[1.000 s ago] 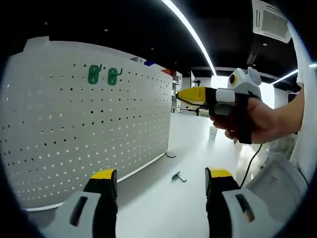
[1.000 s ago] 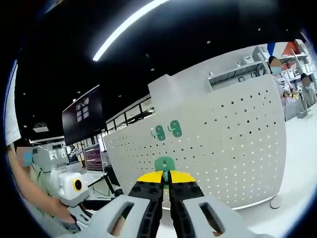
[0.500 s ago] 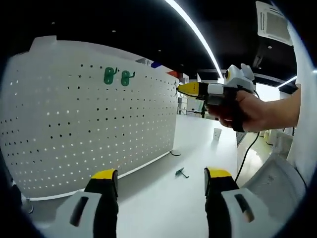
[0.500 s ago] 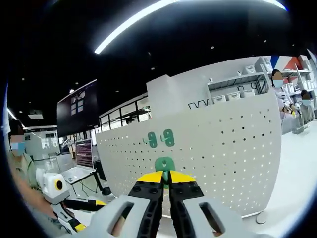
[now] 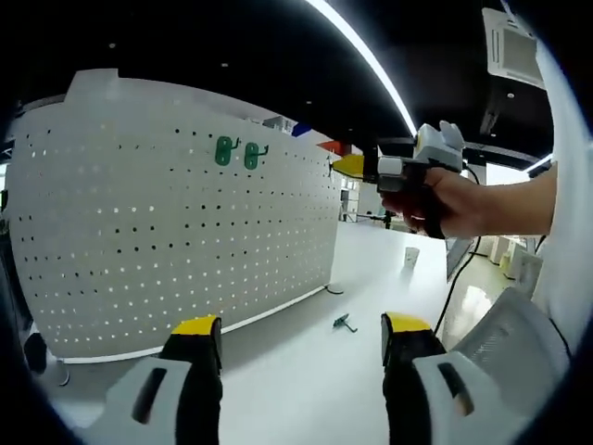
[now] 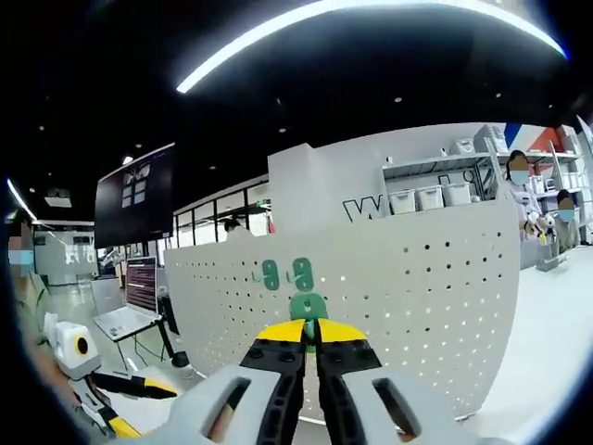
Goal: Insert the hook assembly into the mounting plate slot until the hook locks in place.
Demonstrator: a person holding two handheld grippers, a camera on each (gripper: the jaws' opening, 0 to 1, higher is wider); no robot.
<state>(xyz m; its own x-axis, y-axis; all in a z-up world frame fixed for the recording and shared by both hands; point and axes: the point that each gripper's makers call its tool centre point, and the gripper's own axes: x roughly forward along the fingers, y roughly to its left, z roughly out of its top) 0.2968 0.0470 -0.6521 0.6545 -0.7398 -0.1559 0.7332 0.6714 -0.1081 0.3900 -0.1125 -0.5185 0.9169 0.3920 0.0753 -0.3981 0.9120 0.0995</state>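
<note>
A white pegboard (image 5: 167,232) stands upright on the table, with two green hooks (image 5: 237,152) hung side by side near its top. In the left gripper view my left gripper (image 5: 301,338) is open and empty above the table. My right gripper (image 5: 352,166), held in a hand, sits high by the board's right end. In the right gripper view my right gripper (image 6: 309,326) is shut on a green hook (image 6: 309,305). It faces the pegboard (image 6: 417,278) just below the two mounted hooks (image 6: 285,274). The left gripper (image 6: 139,403) shows low at the left.
A loose green hook (image 5: 344,322) lies on the white table (image 5: 306,380) near the board's right foot. A cable (image 5: 459,287) hangs from the right hand. Shelves with bins (image 6: 426,197) and people (image 6: 519,190) stand behind the board.
My right gripper with the green hook has risen and moved in toward the board's upper part, so the held hook now sits just under the two mounted hooks. Left gripper stays open.
</note>
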